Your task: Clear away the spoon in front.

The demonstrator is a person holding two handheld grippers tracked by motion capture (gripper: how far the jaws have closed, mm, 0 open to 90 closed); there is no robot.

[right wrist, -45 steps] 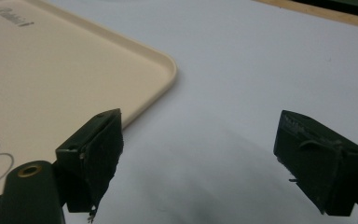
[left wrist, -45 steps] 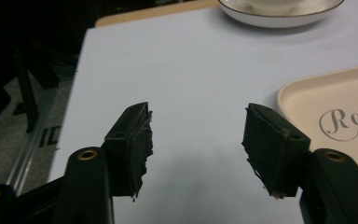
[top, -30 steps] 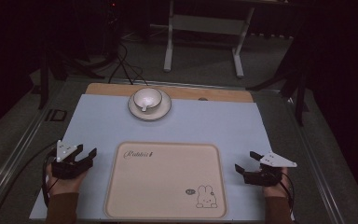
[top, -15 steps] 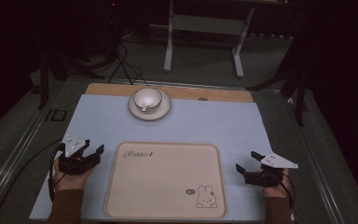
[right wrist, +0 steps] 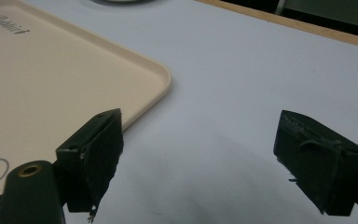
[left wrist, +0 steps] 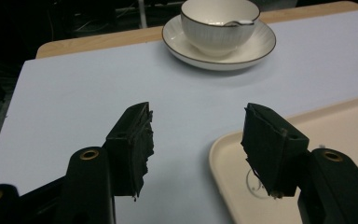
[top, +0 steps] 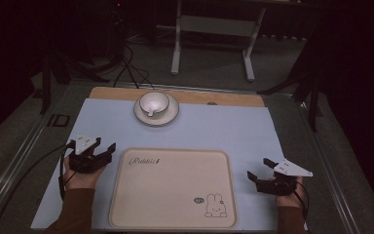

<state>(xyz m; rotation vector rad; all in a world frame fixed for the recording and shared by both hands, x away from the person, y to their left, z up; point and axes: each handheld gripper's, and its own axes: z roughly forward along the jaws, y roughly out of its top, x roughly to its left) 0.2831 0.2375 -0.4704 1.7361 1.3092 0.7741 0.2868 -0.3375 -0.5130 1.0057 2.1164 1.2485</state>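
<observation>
We see the counter [top: 224, 131], pale blue top w/ a wooden strip along its far edge. Landmark: the beige tray [top: 173, 187], lying flat on the counter at the near edge, "Rabbit" script in its far-left corner, small rabbit drawing in its near-right corner. Nothing on the tray.

Beyond the tray's far edge, well apart from it & slightly left of its middle, sits a white saucer [top: 156, 109] w/ a dark rim. A white cup [top: 155, 102] stands upright on the saucer; in the left gripper view the cup [left wrist: 220, 23] has sth pale resting on its rim, can't tell what.

Left gripper [top: 102, 152] is just off the tray's left edge, near the far-left corner, held in a hand [top: 80, 178] resting on the counter. In its own view its jaws are spread wide w/ nothing btwn them; one jaw is over the bare counter, the other over the tray's corner [left wrist: 233, 154].

Right gripper [top: 259, 169] is just off the tray's right edge, toward the near corner, pointing at the tray. Its jaws are also wide apart, nothing held; its own view shows the tray's rounded corner [right wrist: 161, 77] beside one jaw, bare counter under the gap.
</observation>
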